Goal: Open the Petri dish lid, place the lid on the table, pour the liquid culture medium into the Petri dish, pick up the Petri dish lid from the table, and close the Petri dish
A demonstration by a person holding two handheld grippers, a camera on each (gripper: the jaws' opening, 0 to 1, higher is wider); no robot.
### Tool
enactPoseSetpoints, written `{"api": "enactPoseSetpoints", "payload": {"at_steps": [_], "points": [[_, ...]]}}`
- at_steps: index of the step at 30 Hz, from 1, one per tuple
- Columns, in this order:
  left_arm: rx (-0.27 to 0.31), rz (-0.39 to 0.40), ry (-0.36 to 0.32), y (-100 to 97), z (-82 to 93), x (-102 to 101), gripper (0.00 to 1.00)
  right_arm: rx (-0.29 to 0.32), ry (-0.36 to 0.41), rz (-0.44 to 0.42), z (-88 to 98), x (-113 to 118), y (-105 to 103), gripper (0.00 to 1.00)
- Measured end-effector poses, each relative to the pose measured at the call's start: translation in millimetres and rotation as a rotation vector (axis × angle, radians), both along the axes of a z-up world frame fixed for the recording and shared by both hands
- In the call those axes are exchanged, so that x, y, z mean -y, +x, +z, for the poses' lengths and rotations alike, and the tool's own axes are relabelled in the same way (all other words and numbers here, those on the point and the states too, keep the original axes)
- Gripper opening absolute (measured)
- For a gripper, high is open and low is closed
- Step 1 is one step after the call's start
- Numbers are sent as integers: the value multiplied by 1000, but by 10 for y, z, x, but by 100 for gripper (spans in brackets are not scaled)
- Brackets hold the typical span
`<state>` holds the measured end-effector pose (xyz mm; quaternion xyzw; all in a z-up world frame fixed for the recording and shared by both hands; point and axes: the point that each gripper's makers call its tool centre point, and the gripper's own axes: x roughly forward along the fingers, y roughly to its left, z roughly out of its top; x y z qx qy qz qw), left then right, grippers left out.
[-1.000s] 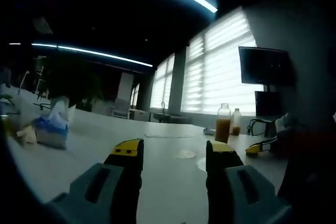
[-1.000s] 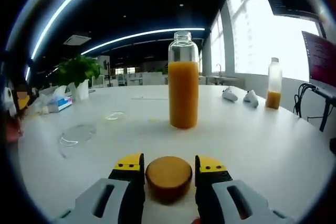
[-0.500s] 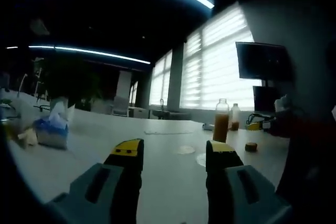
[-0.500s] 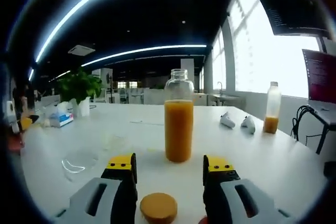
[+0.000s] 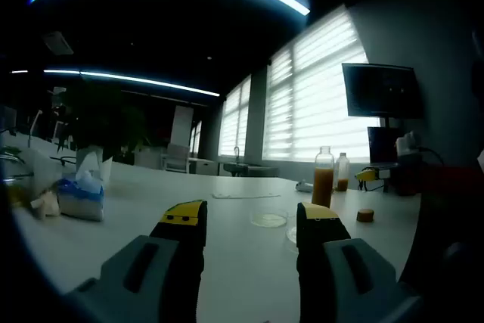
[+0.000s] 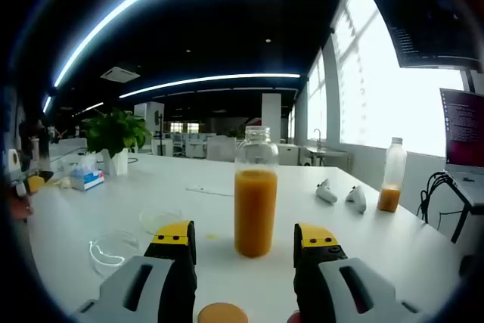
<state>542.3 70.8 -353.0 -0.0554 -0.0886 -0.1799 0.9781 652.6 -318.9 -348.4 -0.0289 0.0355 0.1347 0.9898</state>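
In the right gripper view a glass bottle [image 6: 255, 194] of orange liquid stands uncapped on the white table [image 6: 378, 247], just beyond my open right gripper [image 6: 246, 243]. Its brown cap [image 6: 221, 312] lies on the table between the jaws, near the bottom edge. Two clear round Petri dish parts lie apart to the left, one farther [image 6: 160, 219] and one nearer [image 6: 113, 247]. In the left gripper view my left gripper [image 5: 249, 221] stands open and empty. Ahead of it lie a dish part [image 5: 268, 219], the bottle [image 5: 323, 178] and the cap [image 5: 365, 215].
A second small bottle [image 6: 391, 175] and two white objects [image 6: 327, 191] sit at the right. A potted plant [image 6: 113, 134] and a tissue box [image 6: 85, 178] stand at the back left. Monitors [image 5: 382, 90] hang by the windows. The tissue box [image 5: 82, 194] is left of the left gripper.
My right gripper has let go of the brown cap, which now lies on the table, and has drawn back and up from it. The left gripper's view has shifted only a little.
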Motion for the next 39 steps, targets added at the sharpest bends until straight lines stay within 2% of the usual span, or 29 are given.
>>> {"api": "enactPoseSetpoints", "payload": {"at_steps": [6, 11, 19, 30, 39], "points": [[4, -8, 1, -7, 26, 13, 39, 10, -6, 5, 89, -13, 110, 50], [-1, -20, 41, -21, 4, 49, 39, 15, -24, 9, 166, -28, 247, 52], [-12, -9, 50, -14, -5, -14, 39, 37, -23, 7, 289, -52, 367, 56], [-10, 8, 52, 38, 35, -77, 39, 33, -26, 24, 283, -128, 450, 58], [-19, 21, 56, 52, 10, -109, 39, 26, -16, 32, 254, -192, 694, 60]]}}
